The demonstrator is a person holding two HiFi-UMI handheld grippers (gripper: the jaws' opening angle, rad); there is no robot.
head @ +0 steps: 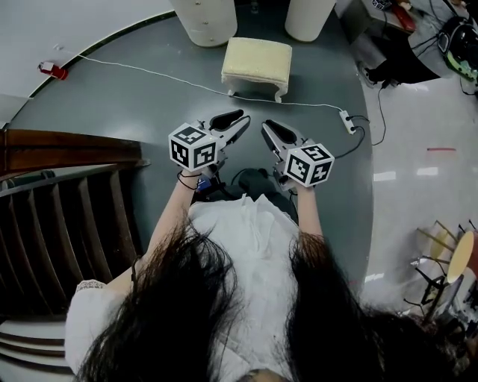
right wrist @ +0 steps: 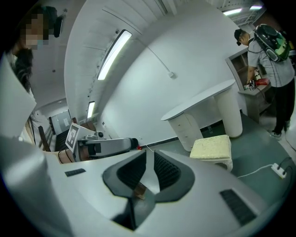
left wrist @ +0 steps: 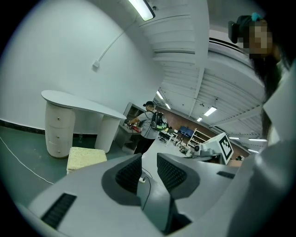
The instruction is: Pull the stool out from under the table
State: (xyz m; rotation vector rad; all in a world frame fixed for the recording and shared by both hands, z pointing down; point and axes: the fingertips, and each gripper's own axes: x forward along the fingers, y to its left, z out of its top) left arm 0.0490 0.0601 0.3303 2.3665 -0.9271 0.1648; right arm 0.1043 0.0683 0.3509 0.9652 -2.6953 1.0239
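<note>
Left claw point(head: 240, 123): clenched, empty.
Right claw point(head: 269, 128): same, clenched on nothing.
Stool point(head: 258, 63): I see it standing just in front of the table point(left wrist: 78, 105).

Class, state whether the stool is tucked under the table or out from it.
Out: the stool stands upright in front of the table, clear of its legs.

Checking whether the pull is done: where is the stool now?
Top centre of the head view: the stool stands on the floor in front of the white table's legs, just beyond the white cable.
</note>
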